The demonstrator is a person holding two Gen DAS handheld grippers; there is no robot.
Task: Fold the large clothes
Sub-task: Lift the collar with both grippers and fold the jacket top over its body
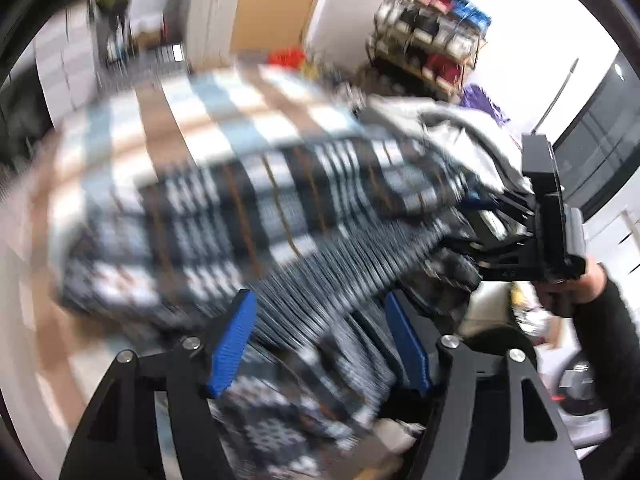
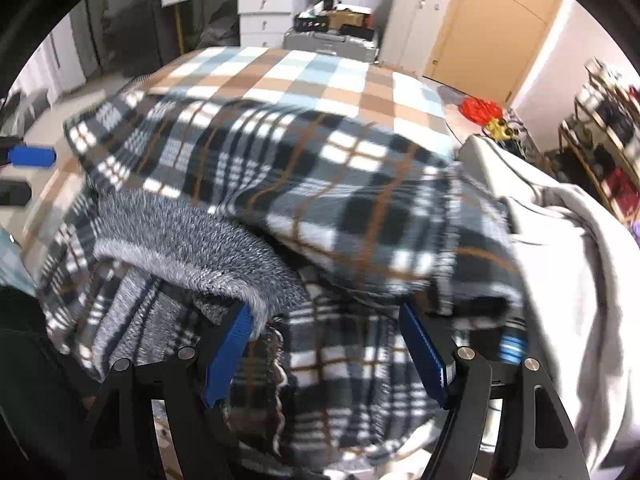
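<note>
Item: plaid fleece garment [image 2: 320, 184], dark check with tan lines and grey knit lining, lifted in a bunch above the bed [image 2: 304, 76], which wears a tan-and-blue check cover.

Left tool [image 1: 320, 340]: fingers spread, fabric lying between them; no pinch visible.

Right tool [image 2: 324, 344]: fingers likewise apart, cloth draped over and between them.

Adjacent: pale grey garment [image 2: 568, 248], touching the plaid one on its right.

Risks, as judged: with neither tool closed, the bunched fleece may slide off; layers may be caught unevenly, skewing the fold; the grey garment may drag along. Left view is blurred.
</note>
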